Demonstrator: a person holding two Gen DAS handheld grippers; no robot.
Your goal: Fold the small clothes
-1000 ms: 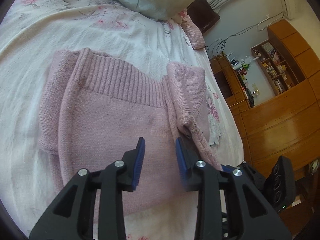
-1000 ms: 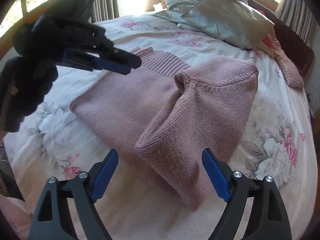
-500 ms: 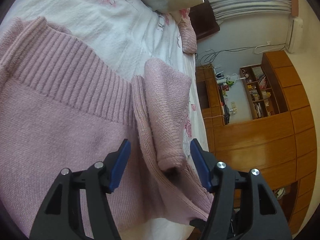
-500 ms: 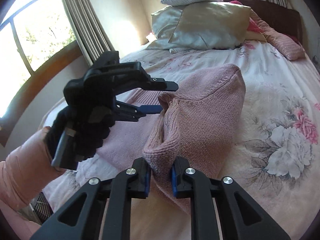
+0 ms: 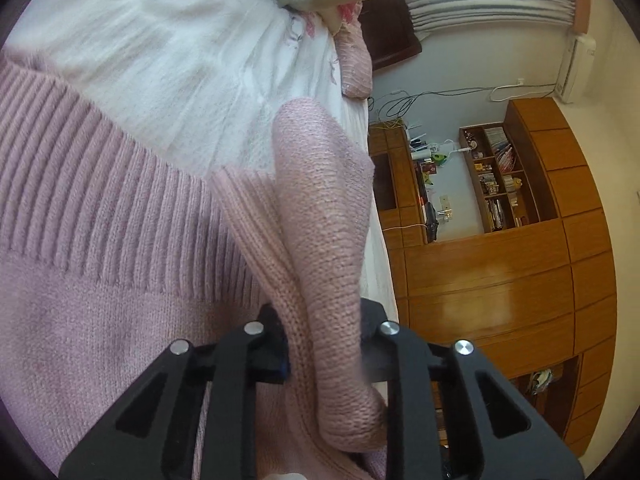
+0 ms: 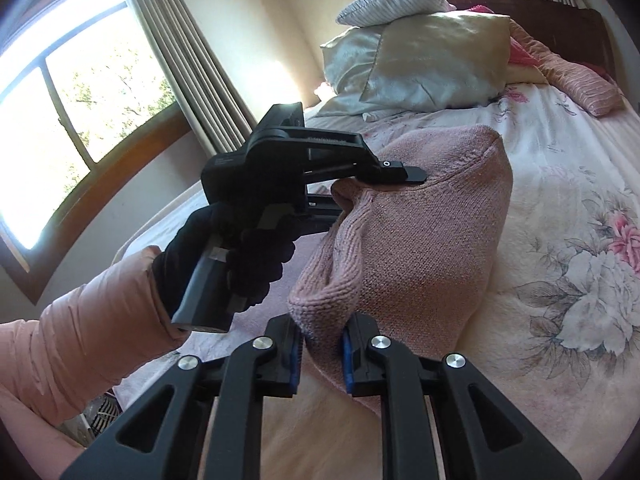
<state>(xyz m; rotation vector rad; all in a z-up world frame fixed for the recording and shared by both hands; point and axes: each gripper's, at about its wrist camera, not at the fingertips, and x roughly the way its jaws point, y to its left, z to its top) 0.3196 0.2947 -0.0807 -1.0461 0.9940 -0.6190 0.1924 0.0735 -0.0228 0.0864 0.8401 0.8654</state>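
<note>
At 6 o'clock, both views: left gripper (image 5: 324, 354) and right gripper (image 6: 320, 354) clamp the sweater (image 6: 424, 232); uneven pull may skew the fold

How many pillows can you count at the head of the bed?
3 for sure: a striped grey pillow on top, a silvery pillow beneath it, and a pink pillow to their right by the headboard. Others may be hidden behind.
</note>
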